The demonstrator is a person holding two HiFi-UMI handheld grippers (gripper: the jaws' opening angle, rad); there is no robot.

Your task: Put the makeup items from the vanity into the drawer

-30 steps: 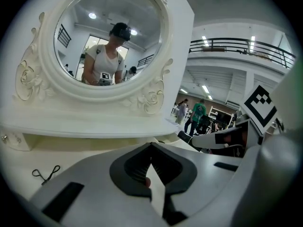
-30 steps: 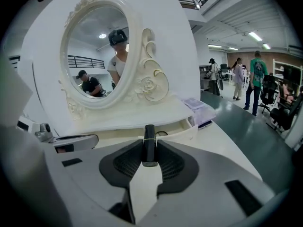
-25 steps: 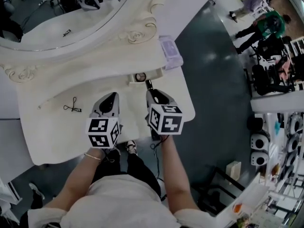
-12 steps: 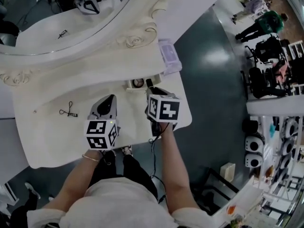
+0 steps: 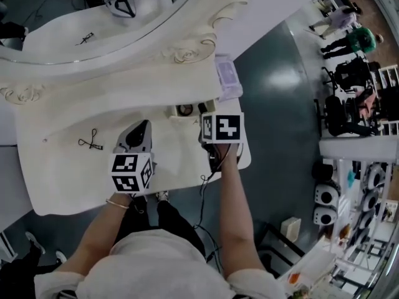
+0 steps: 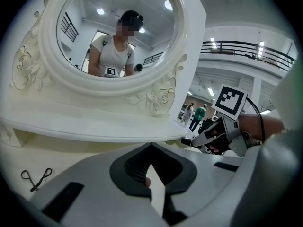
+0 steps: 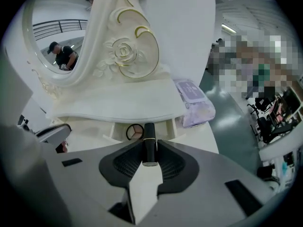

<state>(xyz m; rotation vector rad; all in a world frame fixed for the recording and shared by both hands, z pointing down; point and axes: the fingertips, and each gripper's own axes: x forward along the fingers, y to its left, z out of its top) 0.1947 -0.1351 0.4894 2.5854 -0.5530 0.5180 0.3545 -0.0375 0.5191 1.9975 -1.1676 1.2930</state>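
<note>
Right gripper view: the right hand-held gripper (image 7: pixel 150 151) clamps a lipstick (image 7: pixel 149 135), its long axis running along the jaws, straight toward the open drawer (image 7: pixel 169 128) just beyond, where a compact (image 7: pixel 134 132) lies. The left hand-held gripper (image 6: pixel 151 146), closed and empty, hovers farther left over the tabletop (image 5: pixel 75 173).

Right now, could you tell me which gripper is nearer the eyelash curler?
Left. The left gripper is just right of the eyelash curler; the right gripper, holding a lipstick, is farther right at the drawer.
</note>
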